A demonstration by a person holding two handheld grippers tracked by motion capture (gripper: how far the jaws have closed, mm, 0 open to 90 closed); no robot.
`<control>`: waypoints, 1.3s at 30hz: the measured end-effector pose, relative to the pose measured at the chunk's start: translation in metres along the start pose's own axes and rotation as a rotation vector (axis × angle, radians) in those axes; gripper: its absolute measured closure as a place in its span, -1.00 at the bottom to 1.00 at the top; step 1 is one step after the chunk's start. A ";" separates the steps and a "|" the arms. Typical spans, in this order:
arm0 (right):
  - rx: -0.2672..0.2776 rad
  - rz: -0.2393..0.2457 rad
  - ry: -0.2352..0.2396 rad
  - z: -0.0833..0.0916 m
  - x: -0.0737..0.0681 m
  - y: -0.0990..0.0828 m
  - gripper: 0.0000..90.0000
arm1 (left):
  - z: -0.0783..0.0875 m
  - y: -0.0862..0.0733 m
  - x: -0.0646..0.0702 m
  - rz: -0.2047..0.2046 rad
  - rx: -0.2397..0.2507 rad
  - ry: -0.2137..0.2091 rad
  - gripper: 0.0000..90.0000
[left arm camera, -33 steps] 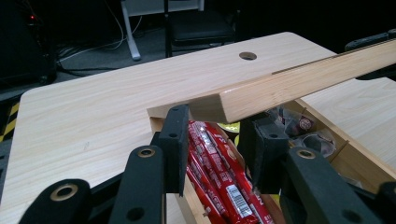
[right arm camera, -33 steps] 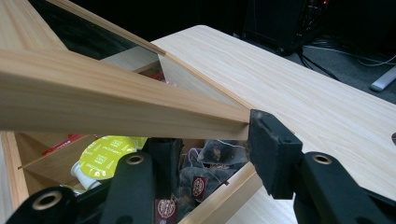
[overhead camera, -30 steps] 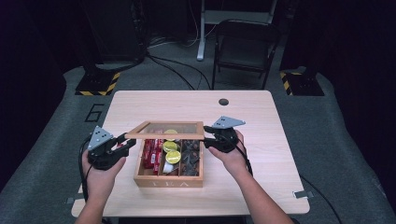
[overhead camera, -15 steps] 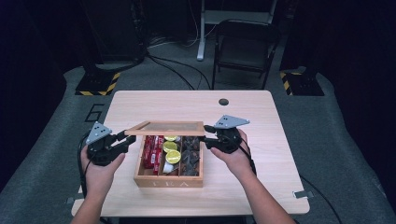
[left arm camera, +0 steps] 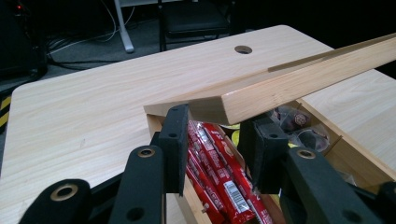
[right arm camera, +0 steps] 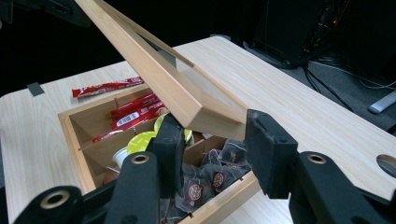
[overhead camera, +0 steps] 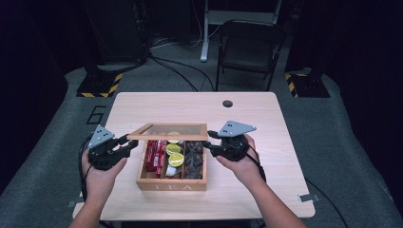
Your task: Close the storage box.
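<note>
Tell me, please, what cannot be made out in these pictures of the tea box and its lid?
- High view: the raised lid covers the back of the wooden tea box.
- Left gripper view: whether the left gripper presses the lid's corner; the pads sit just under it.
- Right gripper view: the same for the right gripper; the lid's corner hides any contact.
- Right gripper view: tea bags have print too small to read.

The lid (overhead camera: 167,131) has risen higher off the wooden box (overhead camera: 172,181), lifted mostly at the right tool (overhead camera: 207,142).
</note>
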State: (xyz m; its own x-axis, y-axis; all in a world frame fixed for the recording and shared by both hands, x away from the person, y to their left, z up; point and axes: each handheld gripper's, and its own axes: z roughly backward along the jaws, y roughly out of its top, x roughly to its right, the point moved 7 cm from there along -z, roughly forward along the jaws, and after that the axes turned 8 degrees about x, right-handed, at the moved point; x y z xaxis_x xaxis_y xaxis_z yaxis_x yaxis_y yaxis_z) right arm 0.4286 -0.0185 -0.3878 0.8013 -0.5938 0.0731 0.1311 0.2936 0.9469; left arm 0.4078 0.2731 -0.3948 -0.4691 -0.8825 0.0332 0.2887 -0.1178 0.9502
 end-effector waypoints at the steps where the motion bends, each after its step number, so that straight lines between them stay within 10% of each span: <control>1: -0.001 0.002 0.000 0.001 -0.001 0.000 0.32 | 0.001 -0.001 0.000 -0.001 -0.004 -0.002 0.40; 39: -0.004 0.022 0.009 0.013 -0.034 -0.047 0.34 | 0.018 -0.054 0.013 -0.047 0.000 -0.042 0.39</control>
State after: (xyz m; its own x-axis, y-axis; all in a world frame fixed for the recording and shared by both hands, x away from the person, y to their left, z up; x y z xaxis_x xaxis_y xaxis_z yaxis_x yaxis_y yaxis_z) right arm 0.3874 -0.0218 -0.4308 0.8093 -0.5803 0.0911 0.1159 0.3096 0.9438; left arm 0.3710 0.2762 -0.4398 -0.5167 -0.8562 0.0010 0.2655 -0.1592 0.9509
